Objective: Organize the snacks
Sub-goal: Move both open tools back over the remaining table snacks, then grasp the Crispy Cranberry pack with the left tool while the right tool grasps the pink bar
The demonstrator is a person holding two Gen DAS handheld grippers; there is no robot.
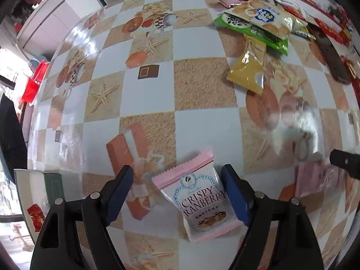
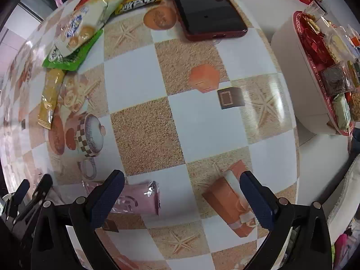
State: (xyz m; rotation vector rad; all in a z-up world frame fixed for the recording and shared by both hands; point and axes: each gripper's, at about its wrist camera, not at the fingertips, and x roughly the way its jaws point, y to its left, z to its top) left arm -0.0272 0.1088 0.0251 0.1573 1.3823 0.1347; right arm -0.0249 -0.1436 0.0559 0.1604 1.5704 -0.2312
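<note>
In the left wrist view a pink-and-white "Crispy Cranberry" packet point(image 1: 200, 200) lies on the patterned tablecloth between the fingers of my left gripper point(image 1: 177, 193), which is open around it, the right finger touching its edge. A pile of snack bags point(image 1: 258, 22) and a yellow packet point(image 1: 249, 72) lie at the far right. In the right wrist view my right gripper point(image 2: 182, 200) is open and empty above the table. A pink packet point(image 2: 137, 199) lies by its left finger. The bag pile point(image 2: 78, 36) and the yellow packet point(image 2: 50, 96) are at the far left.
A dark red phone point(image 2: 207, 6) lies at the far side of the table. A red tray of snacks point(image 2: 326, 67) sits on a white stand beyond the table's right edge. A yellow candy bar point(image 2: 139, 2) lies near the phone. A white box point(image 1: 33, 198) stands at my left.
</note>
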